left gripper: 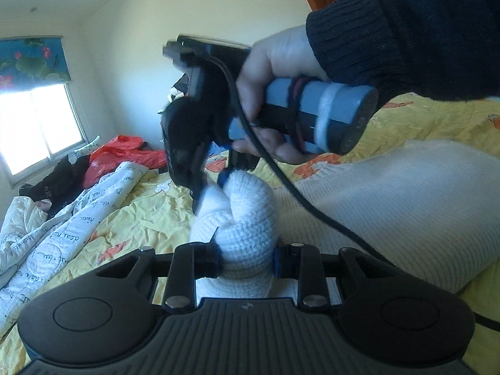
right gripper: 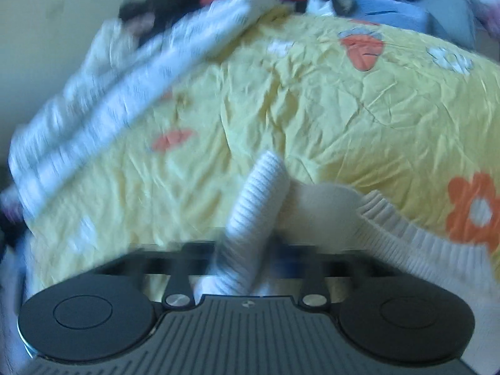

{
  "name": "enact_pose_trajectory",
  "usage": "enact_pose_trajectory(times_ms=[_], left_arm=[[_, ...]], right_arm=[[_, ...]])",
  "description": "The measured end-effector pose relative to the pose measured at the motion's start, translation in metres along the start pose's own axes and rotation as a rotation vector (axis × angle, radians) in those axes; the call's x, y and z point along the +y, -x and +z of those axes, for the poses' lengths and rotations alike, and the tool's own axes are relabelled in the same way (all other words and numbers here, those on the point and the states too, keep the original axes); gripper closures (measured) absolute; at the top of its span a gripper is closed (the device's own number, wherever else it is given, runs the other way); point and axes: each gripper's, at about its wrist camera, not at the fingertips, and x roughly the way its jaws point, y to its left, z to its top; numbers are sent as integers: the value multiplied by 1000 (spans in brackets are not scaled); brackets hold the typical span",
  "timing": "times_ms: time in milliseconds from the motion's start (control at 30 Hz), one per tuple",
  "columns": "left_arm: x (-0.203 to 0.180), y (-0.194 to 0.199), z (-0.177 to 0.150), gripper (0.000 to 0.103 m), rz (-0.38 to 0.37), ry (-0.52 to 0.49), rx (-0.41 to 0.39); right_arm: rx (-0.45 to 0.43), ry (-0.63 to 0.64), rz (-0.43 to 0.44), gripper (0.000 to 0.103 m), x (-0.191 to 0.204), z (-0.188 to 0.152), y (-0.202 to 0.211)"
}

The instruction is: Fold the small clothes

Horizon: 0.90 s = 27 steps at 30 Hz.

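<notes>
Lying on the wrinkled yellow bed sheet with orange flowers [left gripper: 150, 209], the soft white knitted sweater [left gripper: 406, 206] is bunched up at one end. We pinch that white bunch tight in our left gripper [left gripper: 247, 264]. Our right gripper [left gripper: 215, 184] bites the same bunch just past it, held by our bare hand [left gripper: 275, 72]. In the right wrist view, our right gripper [right gripper: 243, 259] squeezes a ribbed white fold. Beyond the sweater lie a white quilt with writing [left gripper: 56, 228] and a red plastic bag [left gripper: 125, 153].
</notes>
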Motion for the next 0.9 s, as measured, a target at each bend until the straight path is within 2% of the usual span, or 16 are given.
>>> enact_pose_trajectory(times_ms=[133,233,433,567,700,800,900], left_arm=[[-2,6,8,75,-24,-14,-13],[-14,17,20,75,-69,-43,-60],[-67,38,56,75,-242,-109,-191],[-118,44,59,75,-368,-196,-229],[-169,39,38,75,-450,-316,-178],[-179,48,32,75,-463,-344,-196],[-177,47,30,75,-472,-361,-206]], right_arm=[[-38,44,28,78,-12,-7,22],[-81,58,47,78,-30,-14,52],[-186,31,13,79,-92,-49,138],[-243,-87,-10,80,-153,-96,180],[-250,-256,-57,85,-209,-155,180],[-314,-302,-35,86,-218,-184,184],[-406,-323,6,86,-219,-195,198]])
